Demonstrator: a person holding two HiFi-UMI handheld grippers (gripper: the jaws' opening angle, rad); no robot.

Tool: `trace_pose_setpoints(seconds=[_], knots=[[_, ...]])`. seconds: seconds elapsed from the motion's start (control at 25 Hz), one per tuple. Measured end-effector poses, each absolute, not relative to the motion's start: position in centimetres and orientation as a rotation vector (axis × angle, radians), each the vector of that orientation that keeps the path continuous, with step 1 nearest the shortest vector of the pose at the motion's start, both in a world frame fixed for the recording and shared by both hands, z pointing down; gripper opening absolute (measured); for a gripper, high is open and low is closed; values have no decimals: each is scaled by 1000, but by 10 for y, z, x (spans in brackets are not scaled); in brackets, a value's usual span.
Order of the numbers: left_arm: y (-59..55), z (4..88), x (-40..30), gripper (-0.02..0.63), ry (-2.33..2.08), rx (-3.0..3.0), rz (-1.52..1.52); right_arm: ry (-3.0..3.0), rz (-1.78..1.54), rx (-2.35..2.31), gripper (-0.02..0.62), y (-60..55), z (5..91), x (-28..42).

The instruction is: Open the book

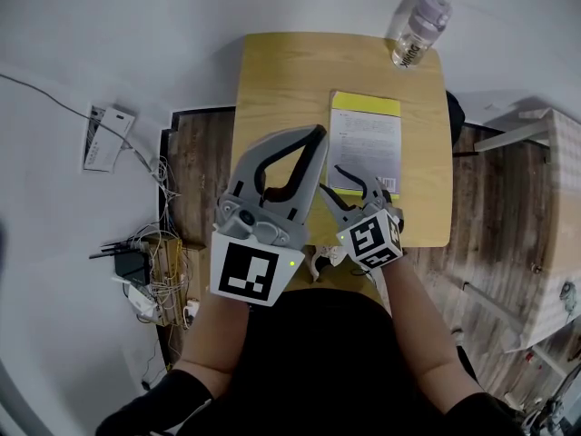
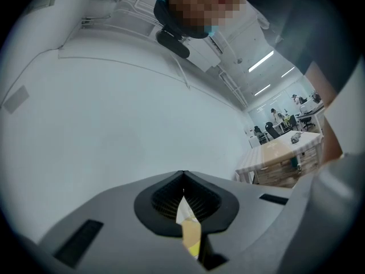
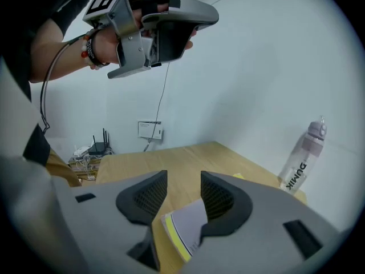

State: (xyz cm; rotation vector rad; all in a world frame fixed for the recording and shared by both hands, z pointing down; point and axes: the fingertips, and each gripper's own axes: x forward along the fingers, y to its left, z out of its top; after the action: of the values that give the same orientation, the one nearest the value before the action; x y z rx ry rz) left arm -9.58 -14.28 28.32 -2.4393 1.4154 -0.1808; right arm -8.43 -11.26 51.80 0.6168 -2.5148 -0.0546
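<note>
Clutter of cables with a router (image 1: 136, 266) at the left edge of the head view, down on the floor, and a white box (image 1: 104, 136) with a trailing wire above it. Next, toward the middle, left tongs (image 1: 316, 136) raised well clear of the wooden tabletop (image 1: 281, 89), marker cube nearest the camera. Tips pressed together with nothing gripped, as seen in the left gripper view (image 2: 182, 178); only a thin pale and yellow sliver visible through the slit lower down, against a plain white wall. Same tongs (image 3: 208, 17) at the upper left of the right gripper view, held high in a hand.

Right of centre, book (image 1: 365, 139) lying flat and closed on the tabletop, a yellow band along its far edge, printed text and a barcode facing up. Right tongs (image 1: 343, 187) low at the book's near left corner, spread apart. In the right gripper view (image 3: 183, 190), that corner of the book (image 3: 185, 227) directly in the gap, white cover and yellow edge showing, neither side clamped on it; actual contact impossible to judge.

At the upper right, clear plastic bottle (image 1: 419, 27) upright on the tabletop's far corner, well apart from the book.
</note>
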Motion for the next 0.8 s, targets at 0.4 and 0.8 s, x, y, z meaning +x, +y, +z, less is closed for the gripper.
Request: trace_pose_setpoints(seconds=[0.4, 0.8], knots=[[-140, 284, -102, 9, 1416, -2440, -190, -2382, -2, 530, 189, -99, 568, -84], [-142, 289, -102, 9, 1404, -2464, -193, -2302, 51, 503, 187, -97, 597, -82]])
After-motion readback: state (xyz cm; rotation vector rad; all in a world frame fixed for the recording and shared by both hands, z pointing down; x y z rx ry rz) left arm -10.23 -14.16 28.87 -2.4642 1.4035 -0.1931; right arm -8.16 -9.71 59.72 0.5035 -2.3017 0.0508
